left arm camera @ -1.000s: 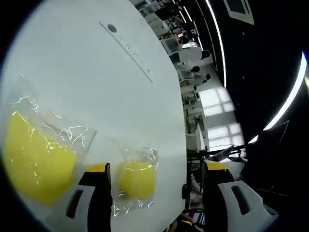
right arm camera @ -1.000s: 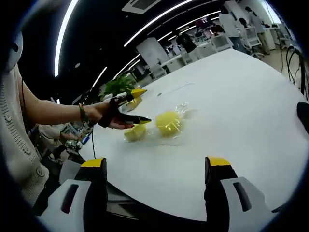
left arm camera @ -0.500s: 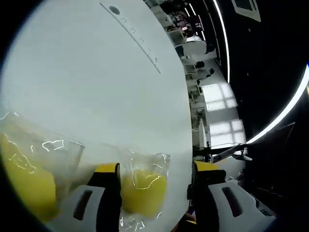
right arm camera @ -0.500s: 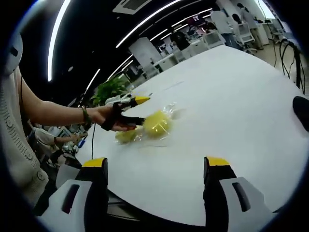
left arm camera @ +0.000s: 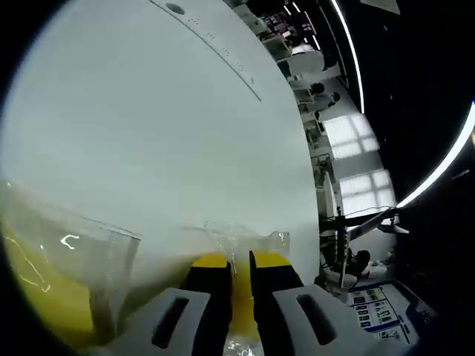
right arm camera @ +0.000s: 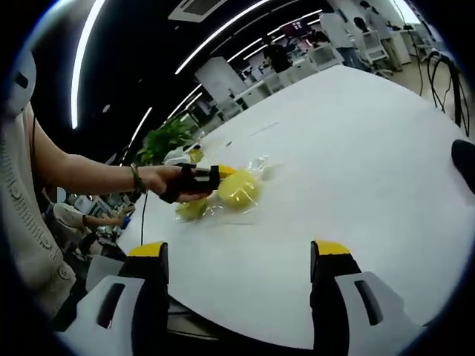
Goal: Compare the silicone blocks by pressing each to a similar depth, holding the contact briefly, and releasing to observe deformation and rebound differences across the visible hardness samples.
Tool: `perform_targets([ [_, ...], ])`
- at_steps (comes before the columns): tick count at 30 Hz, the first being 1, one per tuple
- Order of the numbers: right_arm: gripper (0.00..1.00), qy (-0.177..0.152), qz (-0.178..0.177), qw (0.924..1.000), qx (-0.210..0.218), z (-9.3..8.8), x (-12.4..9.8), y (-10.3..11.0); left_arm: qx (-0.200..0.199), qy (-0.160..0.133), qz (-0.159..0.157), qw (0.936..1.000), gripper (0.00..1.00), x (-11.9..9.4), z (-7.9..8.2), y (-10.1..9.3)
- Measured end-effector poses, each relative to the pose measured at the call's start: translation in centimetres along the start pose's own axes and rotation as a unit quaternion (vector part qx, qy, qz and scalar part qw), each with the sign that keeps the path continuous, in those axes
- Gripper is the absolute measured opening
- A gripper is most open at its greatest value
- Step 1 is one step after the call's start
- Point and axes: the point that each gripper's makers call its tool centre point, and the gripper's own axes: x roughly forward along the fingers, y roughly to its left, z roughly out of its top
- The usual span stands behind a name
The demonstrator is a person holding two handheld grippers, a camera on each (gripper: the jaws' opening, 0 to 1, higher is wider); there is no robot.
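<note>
L hand-held gripper (left arm camera: pixel 239 268): jaws are closing tight on a small yellow silicone block (left arm camera: pixel 241 311) inside a clear plastic bag (left arm camera: pixel 245 241), pinching it to a thin strip betw. the yellow-tipped pads. In the right gripper view the same L hand-held gripper (right arm camera: pixel 223 175) is being held by the person's hand (right arm camera: pixel 172 184), tips meeting at the edge of the larger yellow block (right arm camera: pixel 237 189); exact contact there is too small to tell. A second small yellow piece (right arm camera: pixel 191 209) is lying just beside it, nearer the surface edge, also under clear wrap.

R hand-held gripper (right arm camera: pixel 239 256): jaws are standing wide apart, released, hovering above the white surface (right arm camera: pixel 356 170), well apart from the blocks.

Left gripper view: a larger yellow block (left arm camera: pixel 41 297) in its own clear bag is sitting at lower left on the surface (left arm camera: pixel 148 111).

Bkgd: green plant (right arm camera: pixel 172 135), ceiling light strips.
</note>
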Motion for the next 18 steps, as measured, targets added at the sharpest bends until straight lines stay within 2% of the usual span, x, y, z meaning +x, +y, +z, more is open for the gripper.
perform_targets([
  [2, 0.72, 0.0, 0.0, 1.0, 0.0, 0.0, 0.0, -0.1, 0.023, 0.001, 0.004, 0.9997, 0.02, -0.2, 0.0, -0.1],
  [9, 0.71, -0.002, 0.0, 1.0, -0.001, 0.2, -0.1, -0.1, 0.035, 0.003, 0.001, 0.9994, 0.0, -0.5, -0.1, -0.8],
  [12, 0.7, -0.003, 0.002, 1.0, -0.003, 0.3, -0.2, 0.1, 0.021, 0.001, -0.016, 0.9997, 0.0, -0.9, -0.1, -1.7],
  [14, 0.7, -0.004, 0.002, 1.0, -0.005, 0.4, -0.2, 0.3, 0.034, -0.003, -0.029, 0.999, 0.0, -1.1, 0.0, -2.7],
  [18, 0.7, -0.009, 0.005, 0.9999, -0.012, 0.8, -0.3, 0.8, 0.05, -0.01, -0.036, 0.9981, 0.0, -1.7, 0.0, -3.7],
])
